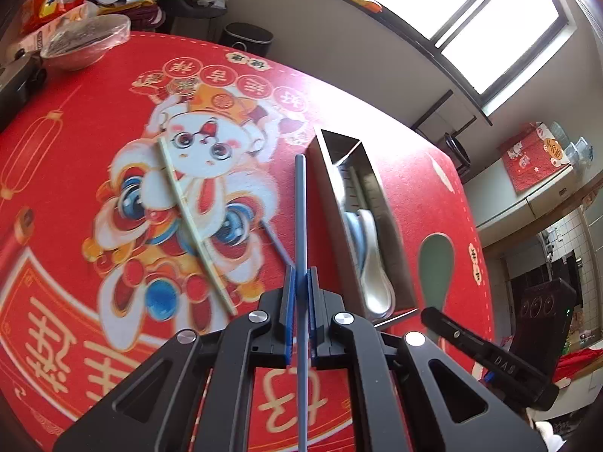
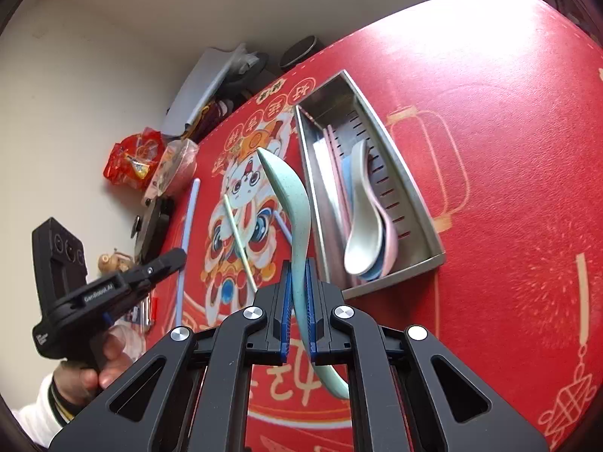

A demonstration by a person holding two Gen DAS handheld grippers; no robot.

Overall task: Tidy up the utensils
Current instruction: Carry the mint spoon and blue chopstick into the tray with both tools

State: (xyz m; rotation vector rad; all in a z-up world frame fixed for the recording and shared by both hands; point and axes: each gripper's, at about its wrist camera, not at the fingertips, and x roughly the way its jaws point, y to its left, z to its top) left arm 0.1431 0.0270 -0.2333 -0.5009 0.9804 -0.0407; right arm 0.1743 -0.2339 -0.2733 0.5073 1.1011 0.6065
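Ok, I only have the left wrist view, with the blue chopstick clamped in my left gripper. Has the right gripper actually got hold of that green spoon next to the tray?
Observer: Yes. The right gripper is shut on the pale green plastic spoon, with the pads clamped partway along it.
Operator: And in the tray I can only make out a white and a blue spoon. Is there anything else in that stack?
Observer: In the stainless steel tray, a pink spoon lies at the bottom, under the blue spoon and the white spoon.

Brushed-metal tray (image 2: 410, 184), glossy spoons (image 2: 363, 218) (plastic-looking) — matt felt-like mat (image 2: 508, 150).
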